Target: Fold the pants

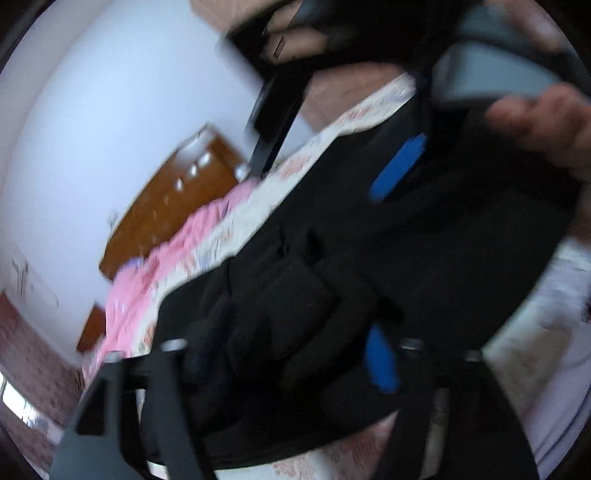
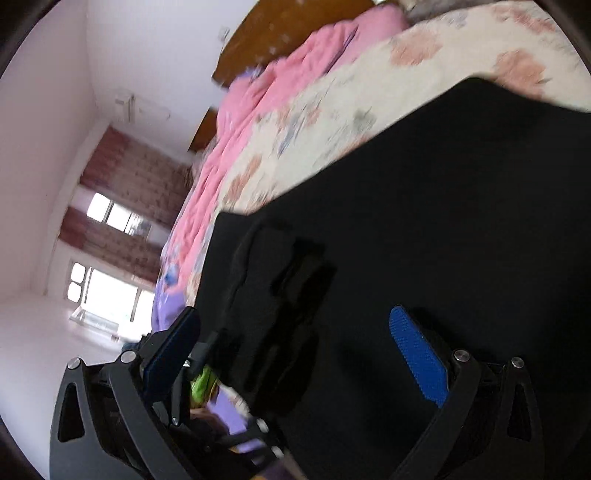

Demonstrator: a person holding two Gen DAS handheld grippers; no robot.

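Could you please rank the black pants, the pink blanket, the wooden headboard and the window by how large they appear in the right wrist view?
1. black pants, by far the largest, though nearness to the camera inflates them
2. pink blanket
3. wooden headboard and window: look similar, and the frame cuts off the headboard, so unranked

Both fisheye views motion-blurred, rims vignetted black; daylight enters from overexposed bright glazed windows (image 2: 107, 295) at 9 o'clock, black fabric pants (image 2: 424, 229) underexposed, detail lost.
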